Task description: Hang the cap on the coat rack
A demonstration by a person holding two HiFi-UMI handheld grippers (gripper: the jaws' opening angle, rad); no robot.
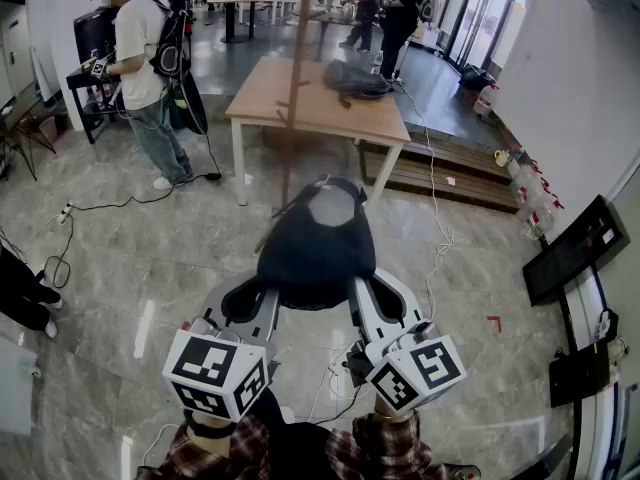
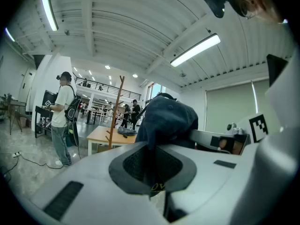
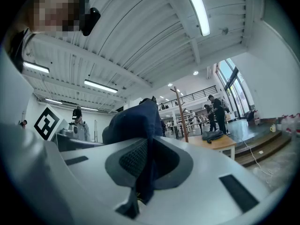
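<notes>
A dark navy cap (image 1: 315, 243) hangs in the air in front of me, held from both sides. My left gripper (image 1: 264, 296) is shut on its left edge and my right gripper (image 1: 361, 290) on its right edge. In the left gripper view the cap fabric (image 2: 166, 121) is pinched between the closed pads (image 2: 136, 165). The right gripper view shows the same, with the cap (image 3: 133, 123) folded between the pads (image 3: 131, 158). The wooden coat rack (image 1: 295, 78) stands upright just beyond the cap, in front of the table; its pole (image 2: 115, 118) and pegs (image 3: 180, 114) show in both gripper views.
A wooden table (image 1: 300, 108) with a dark bag (image 1: 355, 78) stands behind the rack. A person in a white shirt (image 1: 140, 58) stands at the left, others at the back. Cables (image 1: 440, 238) trail over the tiled floor, and a low wooden step (image 1: 450, 173) lies at the right.
</notes>
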